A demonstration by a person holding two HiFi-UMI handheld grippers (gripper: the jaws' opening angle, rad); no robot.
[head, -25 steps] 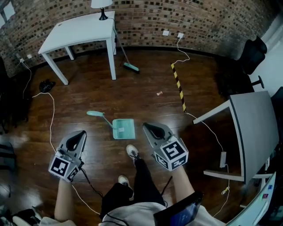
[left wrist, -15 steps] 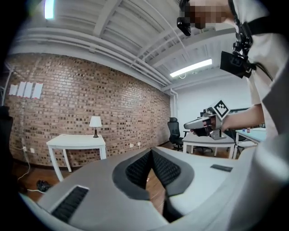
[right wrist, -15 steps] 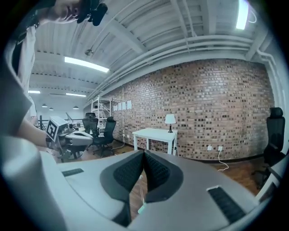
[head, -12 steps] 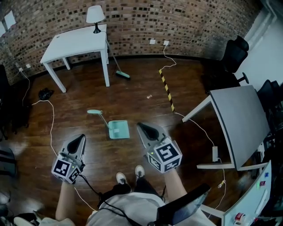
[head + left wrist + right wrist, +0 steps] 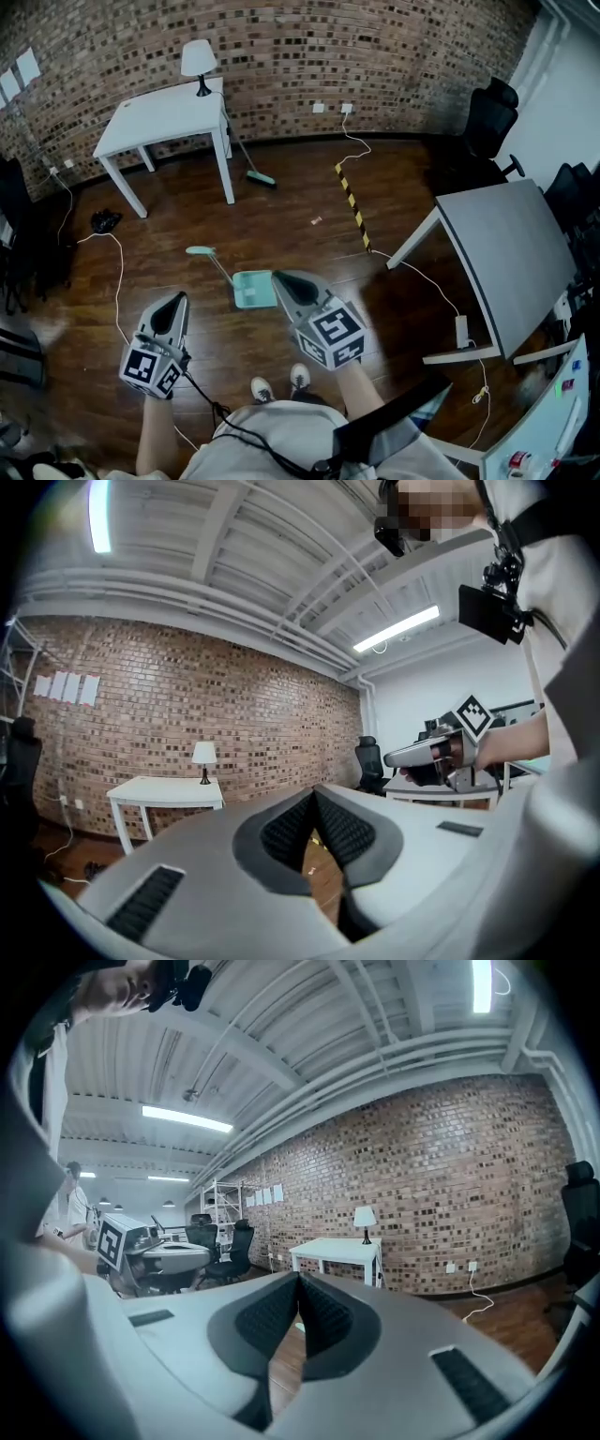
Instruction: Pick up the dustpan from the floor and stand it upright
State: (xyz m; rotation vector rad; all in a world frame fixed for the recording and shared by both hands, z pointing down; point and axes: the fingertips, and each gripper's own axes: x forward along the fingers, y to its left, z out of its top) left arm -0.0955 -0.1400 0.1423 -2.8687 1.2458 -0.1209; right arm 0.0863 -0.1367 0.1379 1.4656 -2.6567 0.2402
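Note:
The mint-green dustpan lies flat on the dark wood floor, its long handle pointing up-left in the head view. Both grippers are held level, high above the floor, and carry nothing. My left gripper is shut, to the left of the pan. My right gripper is shut too, and its tip overlaps the pan's right edge in the head view. The left gripper view shows closed jaws and the right gripper off to the side. In the right gripper view, the pads meet.
A white table with a lamp stands by the brick wall, a broom leaning on it. A yellow-black strip and cables lie on the floor. A grey desk and an office chair stand at the right.
Both grippers have risen and the head view has pulled back from the floor. The person's feet stepped back. The dustpan has stayed flat in its place.

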